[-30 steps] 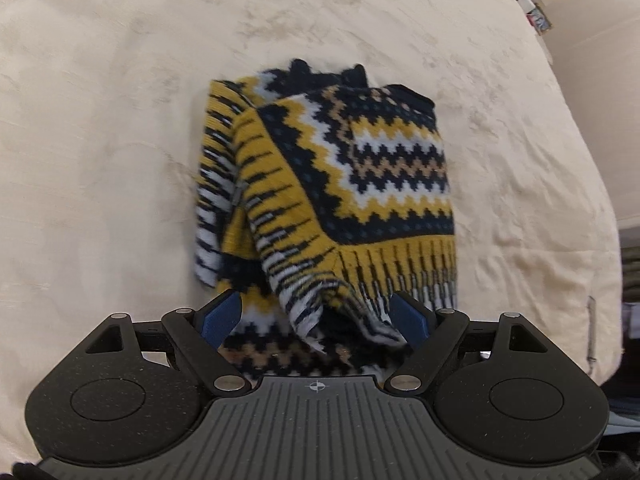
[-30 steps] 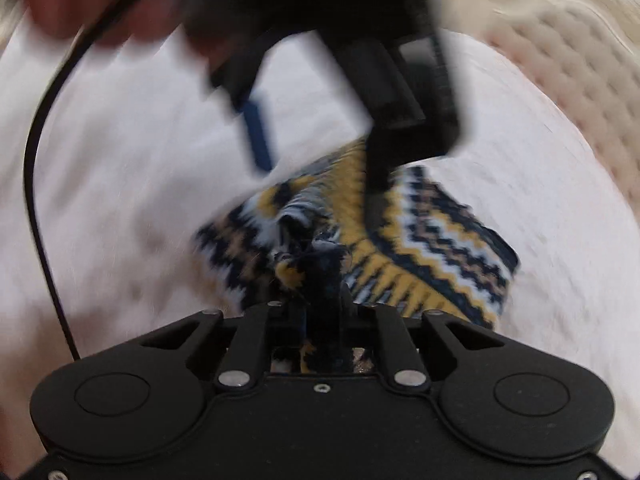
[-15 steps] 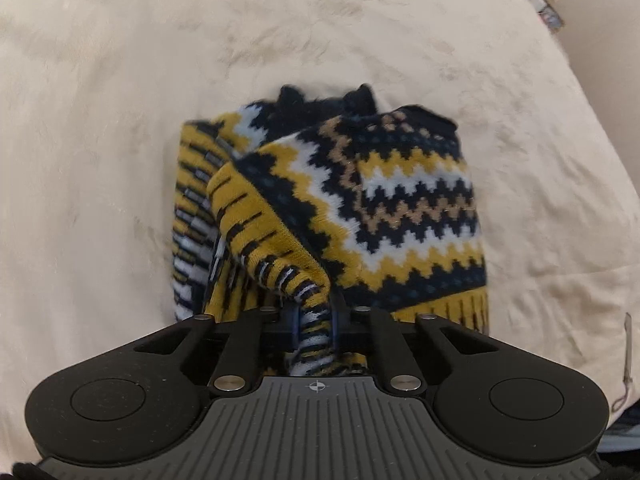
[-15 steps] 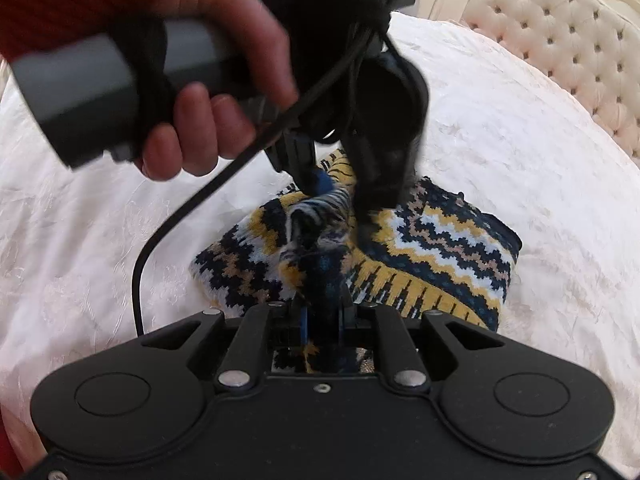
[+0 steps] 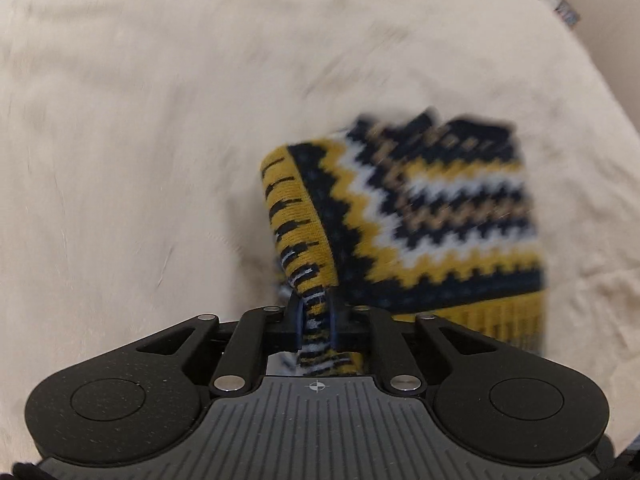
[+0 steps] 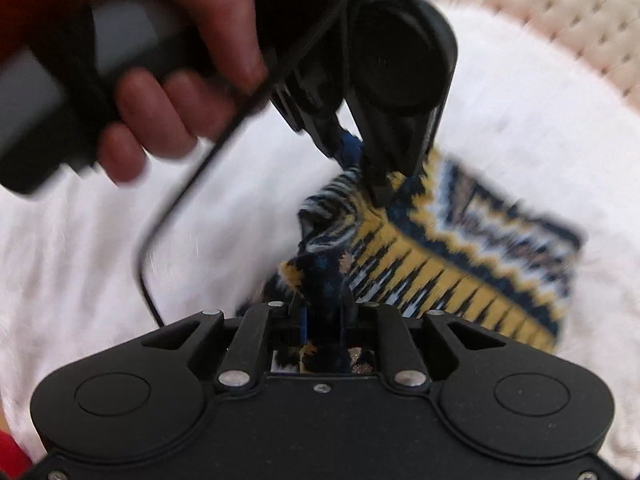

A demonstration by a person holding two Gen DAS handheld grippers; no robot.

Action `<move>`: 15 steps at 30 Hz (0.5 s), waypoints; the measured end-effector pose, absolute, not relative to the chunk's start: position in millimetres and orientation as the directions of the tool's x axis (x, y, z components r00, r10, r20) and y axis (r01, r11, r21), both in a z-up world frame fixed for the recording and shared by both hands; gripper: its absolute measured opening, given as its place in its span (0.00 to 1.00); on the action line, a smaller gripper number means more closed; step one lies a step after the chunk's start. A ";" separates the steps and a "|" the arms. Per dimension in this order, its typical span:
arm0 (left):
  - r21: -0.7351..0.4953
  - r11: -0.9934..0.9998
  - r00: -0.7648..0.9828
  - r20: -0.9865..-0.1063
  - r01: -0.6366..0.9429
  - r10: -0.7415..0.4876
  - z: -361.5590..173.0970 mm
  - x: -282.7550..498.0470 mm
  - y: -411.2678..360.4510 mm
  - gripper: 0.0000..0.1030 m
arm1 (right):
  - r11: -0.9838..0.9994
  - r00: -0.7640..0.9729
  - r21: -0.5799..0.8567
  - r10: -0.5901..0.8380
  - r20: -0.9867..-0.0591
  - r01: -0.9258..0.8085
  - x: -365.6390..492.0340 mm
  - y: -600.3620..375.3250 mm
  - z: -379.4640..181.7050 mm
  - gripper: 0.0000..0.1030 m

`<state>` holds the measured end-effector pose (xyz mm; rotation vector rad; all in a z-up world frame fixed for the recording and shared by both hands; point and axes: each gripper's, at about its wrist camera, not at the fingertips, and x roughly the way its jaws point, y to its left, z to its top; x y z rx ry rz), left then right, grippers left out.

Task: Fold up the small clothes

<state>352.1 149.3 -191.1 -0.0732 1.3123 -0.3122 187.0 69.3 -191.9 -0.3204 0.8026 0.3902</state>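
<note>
A small knit sweater [image 5: 432,216] in yellow, navy and white zigzag lies partly folded on a cream bedspread [image 5: 120,160]. My left gripper [image 5: 314,312] is shut on the sweater's striped left edge and lifts it. My right gripper [image 6: 324,316] is shut on another dark edge of the sweater [image 6: 460,264]. In the right wrist view the left gripper [image 6: 372,160] and the hand holding it hang over the sweater, pinching its near corner. Both views are motion-blurred.
A tufted cream headboard [image 6: 560,28] stands at the far right of the right wrist view. A black cable [image 6: 168,216] hangs from the left gripper. The bed's edge [image 5: 592,80] and shelves show at the upper right of the left wrist view.
The left gripper went from open to shut on the sweater's edge, then pulled that edge up and to the right over the folded body. The right gripper stayed shut on its edge.
</note>
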 end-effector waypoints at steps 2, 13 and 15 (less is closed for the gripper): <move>-0.251 0.956 0.225 -0.933 0.154 -0.281 -192.1 349.8 152.9 0.23 | 0.874 0.606 -0.117 0.224 -0.763 -0.471 190.0 70.8 -198.8 0.30; -0.195 0.965 0.274 -0.932 0.178 -0.239 -176.1 322.7 143.4 0.32 | 0.818 0.575 -0.018 0.389 -0.720 -0.575 155.6 39.1 -165.6 0.45; -0.190 0.963 0.282 -0.929 0.190 -0.239 -170.2 314.7 141.3 0.32 | 0.840 0.592 -0.003 0.379 -0.711 -0.542 156.5 30.9 -159.7 0.45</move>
